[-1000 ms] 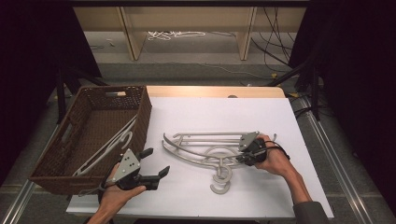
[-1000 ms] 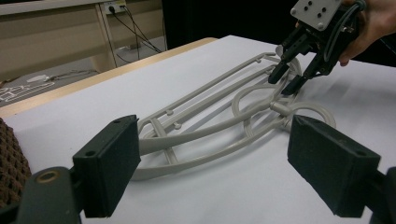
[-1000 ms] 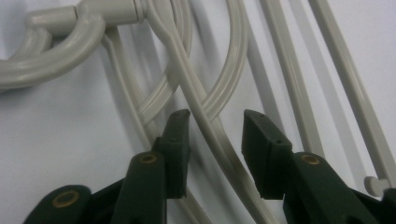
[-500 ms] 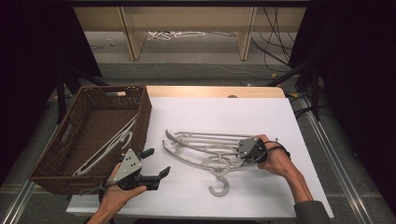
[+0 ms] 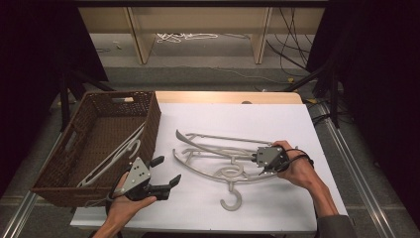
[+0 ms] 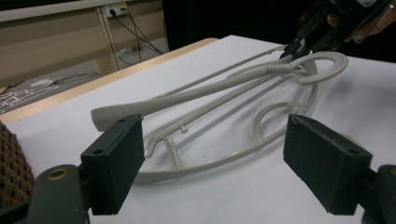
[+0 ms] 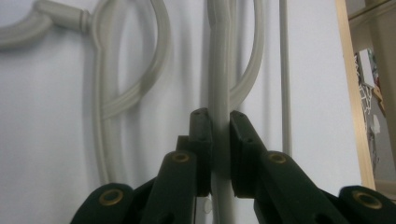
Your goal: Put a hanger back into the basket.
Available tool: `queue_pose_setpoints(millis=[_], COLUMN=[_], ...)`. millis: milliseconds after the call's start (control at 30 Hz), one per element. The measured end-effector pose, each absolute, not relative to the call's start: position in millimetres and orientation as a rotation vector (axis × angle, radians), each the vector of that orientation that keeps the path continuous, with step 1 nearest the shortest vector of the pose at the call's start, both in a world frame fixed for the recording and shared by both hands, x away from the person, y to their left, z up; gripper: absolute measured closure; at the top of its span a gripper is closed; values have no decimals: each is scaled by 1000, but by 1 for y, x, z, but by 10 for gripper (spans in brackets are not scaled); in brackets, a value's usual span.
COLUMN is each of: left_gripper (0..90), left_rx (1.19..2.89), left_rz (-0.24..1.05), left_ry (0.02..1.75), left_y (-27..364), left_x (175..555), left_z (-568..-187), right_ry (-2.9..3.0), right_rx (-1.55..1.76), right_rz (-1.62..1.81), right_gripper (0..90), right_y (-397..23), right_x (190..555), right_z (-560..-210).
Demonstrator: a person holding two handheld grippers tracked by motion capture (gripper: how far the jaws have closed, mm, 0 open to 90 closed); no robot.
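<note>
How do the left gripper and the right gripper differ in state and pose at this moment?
The left gripper has its jaws spread wide with nothing between them; the right gripper is clamped shut on the arm of a grey hanger. The left gripper sits at the table's near edge beside the wicker basket, apart from the hangers; the right gripper is over the sheet at the hanger's end. Both are hand-held and black-jawed.

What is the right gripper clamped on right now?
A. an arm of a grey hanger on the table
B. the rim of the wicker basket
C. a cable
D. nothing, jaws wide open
A: in the right gripper view, the right gripper pinches a hanger arm between its pads.
</note>
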State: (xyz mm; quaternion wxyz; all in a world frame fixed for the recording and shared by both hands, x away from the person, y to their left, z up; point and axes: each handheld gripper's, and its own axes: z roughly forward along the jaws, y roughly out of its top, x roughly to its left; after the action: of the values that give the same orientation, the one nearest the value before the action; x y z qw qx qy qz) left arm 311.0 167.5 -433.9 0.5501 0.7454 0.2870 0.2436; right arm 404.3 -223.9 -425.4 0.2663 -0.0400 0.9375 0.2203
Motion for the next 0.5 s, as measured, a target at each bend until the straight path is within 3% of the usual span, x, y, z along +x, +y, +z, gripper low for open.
queue_pose_setpoints(millis=[500], left_gripper=[251], left_rx=[1936], left_rz=[629], left_ry=[545], left_y=[114], left_x=[336], left_z=[-417], right_ry=[2507], right_rx=[-225], right_rz=[610], right_gripper=[820], right_y=[-217], right_x=[379], right_z=[-405])
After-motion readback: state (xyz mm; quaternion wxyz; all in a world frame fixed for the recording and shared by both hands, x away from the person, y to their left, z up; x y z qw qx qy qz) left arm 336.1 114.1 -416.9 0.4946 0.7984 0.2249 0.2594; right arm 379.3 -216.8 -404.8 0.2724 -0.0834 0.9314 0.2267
